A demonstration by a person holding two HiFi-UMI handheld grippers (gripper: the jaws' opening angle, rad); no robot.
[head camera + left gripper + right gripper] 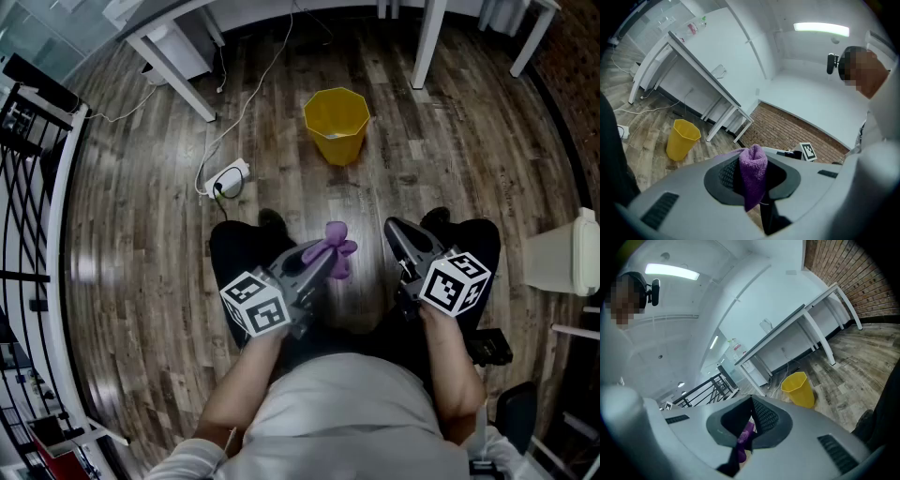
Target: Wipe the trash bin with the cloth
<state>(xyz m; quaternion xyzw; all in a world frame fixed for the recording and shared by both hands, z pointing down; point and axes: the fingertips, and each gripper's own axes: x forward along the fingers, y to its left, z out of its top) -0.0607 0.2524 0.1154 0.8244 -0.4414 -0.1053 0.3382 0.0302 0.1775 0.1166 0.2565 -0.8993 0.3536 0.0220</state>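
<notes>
Head view looked down at a person's two arms and dark legs over a brown wooden floor (141,234). The left claw (317,262) was squeezed shut on a soft, fuzzy purple cloth (337,247). The left gripper view showed this well. The cloth was pinched in a bunch between the jaws, and a puffy bit poked out past the tips. The right claw (396,229) was near the cloth but not touching it. Its jaws looked pressed together with nothing held. The purple seen in the right gripper view was only the cloth in the other claw.

The yellow plastic trash bin with flat sides (337,122) stood upright on the floor. It was out in front of the legs, well apart from both claws. The wiping had not started yet, I think.

The cloth was probably light and floppy. It would bend and fold when pushed on the bin. So the grip on its middle seemed good, with some fluff left out front to rub with. The bin looked thin and light too. On a smooth floor it could slide away or tip over when pushed. The best place to hold it was likely the top rim, which looked like the stiffest part. The empty right claw could pinch it there while the left one wiped the sides.
</notes>
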